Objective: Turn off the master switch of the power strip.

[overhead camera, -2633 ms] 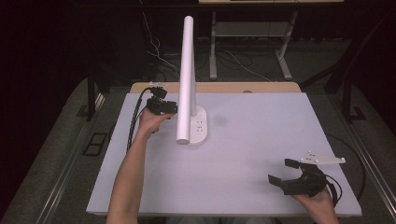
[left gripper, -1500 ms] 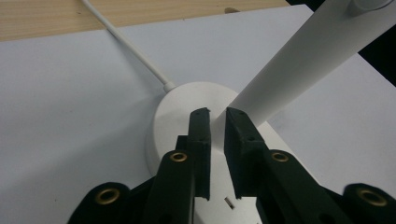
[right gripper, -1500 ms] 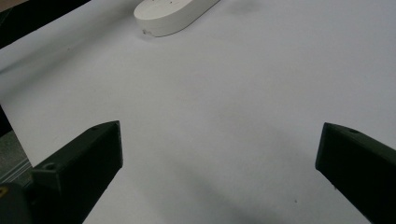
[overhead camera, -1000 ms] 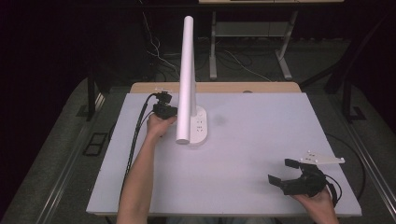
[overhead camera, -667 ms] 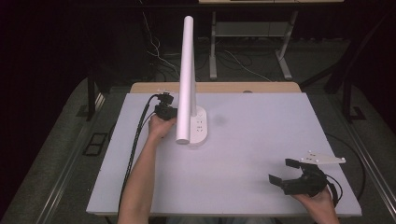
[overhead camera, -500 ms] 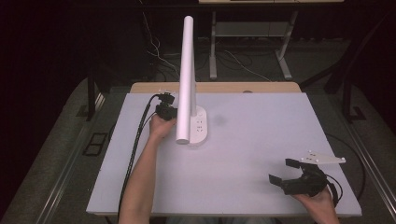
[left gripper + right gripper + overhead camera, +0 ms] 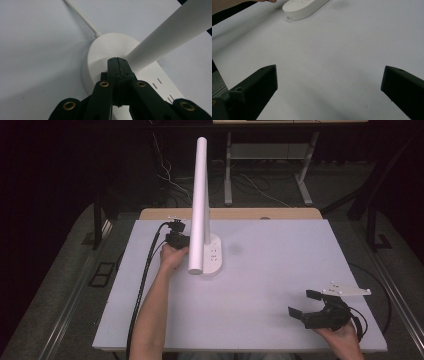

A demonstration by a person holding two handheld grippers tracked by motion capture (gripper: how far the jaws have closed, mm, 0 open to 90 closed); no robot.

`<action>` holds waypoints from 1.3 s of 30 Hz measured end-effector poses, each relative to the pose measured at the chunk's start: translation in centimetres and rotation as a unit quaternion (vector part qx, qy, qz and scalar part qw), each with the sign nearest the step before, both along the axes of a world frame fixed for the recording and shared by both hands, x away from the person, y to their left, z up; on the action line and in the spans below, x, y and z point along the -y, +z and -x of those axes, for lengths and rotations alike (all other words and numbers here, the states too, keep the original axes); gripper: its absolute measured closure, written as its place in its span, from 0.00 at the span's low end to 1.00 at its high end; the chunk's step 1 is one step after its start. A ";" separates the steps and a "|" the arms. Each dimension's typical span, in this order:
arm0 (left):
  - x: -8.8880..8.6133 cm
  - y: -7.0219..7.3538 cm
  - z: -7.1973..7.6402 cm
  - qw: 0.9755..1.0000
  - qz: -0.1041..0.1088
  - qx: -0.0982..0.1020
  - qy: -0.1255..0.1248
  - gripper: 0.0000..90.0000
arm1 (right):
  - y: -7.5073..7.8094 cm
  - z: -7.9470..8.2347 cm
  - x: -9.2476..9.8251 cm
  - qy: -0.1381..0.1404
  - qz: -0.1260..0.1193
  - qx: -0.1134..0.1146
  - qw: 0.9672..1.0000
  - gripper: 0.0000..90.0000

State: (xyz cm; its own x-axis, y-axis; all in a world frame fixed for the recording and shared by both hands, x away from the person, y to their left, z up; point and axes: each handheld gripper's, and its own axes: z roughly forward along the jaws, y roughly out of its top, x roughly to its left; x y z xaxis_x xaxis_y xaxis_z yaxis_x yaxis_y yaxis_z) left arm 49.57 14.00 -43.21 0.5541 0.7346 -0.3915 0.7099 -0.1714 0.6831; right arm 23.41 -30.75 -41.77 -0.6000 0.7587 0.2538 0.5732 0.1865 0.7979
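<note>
Nearest me, my right gripper [image 7: 306,304] rests low on the white table top [image 7: 280,270] at its near right corner, jaws spread wide with nothing between them; in the right gripper view the two black jaws stand far apart over bare surface. Further in, my left gripper [image 7: 181,240] sits at the back left of the white oval plastic lamp base [image 7: 214,257], jaws pressed fully together, holding nothing. In the left gripper view the joined tips [image 7: 117,65] land on top of the base right where the white tube-shaped lamp arm [image 7: 172,32] meets it; looks like touching, can't be sure how hard. Lamp sits left of centre on the table, its arm tilted up and toward the far edge in the high view [image 7: 201,195]. A thin white cord [image 7: 81,18] leaves the base behind the tips. I judge the step as pressing or nudging the lamp with closed tips near the arm's foot. Risks: the tips are narrow and the plastic is smooth, so they could slide off the curved base and knock the arm; a sideways push could skid the light base across the table since nothing steadies it, my right gripper being well apart; the long arm makes it top-heavy, so a shove high up could tip it; the cord could drag or snag.
</note>
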 end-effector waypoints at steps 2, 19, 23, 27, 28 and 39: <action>0.0 0.0 0.0 1.000 -0.002 -0.002 0.002 1.00 | 0.0 0.0 0.0 0.000 0.000 0.000 1.000 0.00; 0.2 0.0 0.0 1.000 0.009 -0.015 0.015 1.00 | 0.2 0.2 0.3 -0.001 0.001 0.007 1.000 0.00; 0.1 0.0 0.0 1.000 0.010 -0.018 0.015 1.00 | 0.1 0.2 0.4 -0.002 0.000 0.004 1.000 0.00; 0.3 0.1 -0.1 1.000 0.005 -0.024 0.017 1.00 | 0.2 0.2 0.4 -0.002 0.000 0.007 1.000 0.00; 0.2 0.0 -0.1 0.999 0.008 -0.028 0.018 1.00 | 0.2 0.2 0.4 -0.002 0.000 0.007 1.000 0.00; 0.4 0.8 0.2 1.000 -0.019 -0.008 0.006 1.00 | 0.2 0.1 0.4 -0.004 -0.002 0.003 1.000 0.00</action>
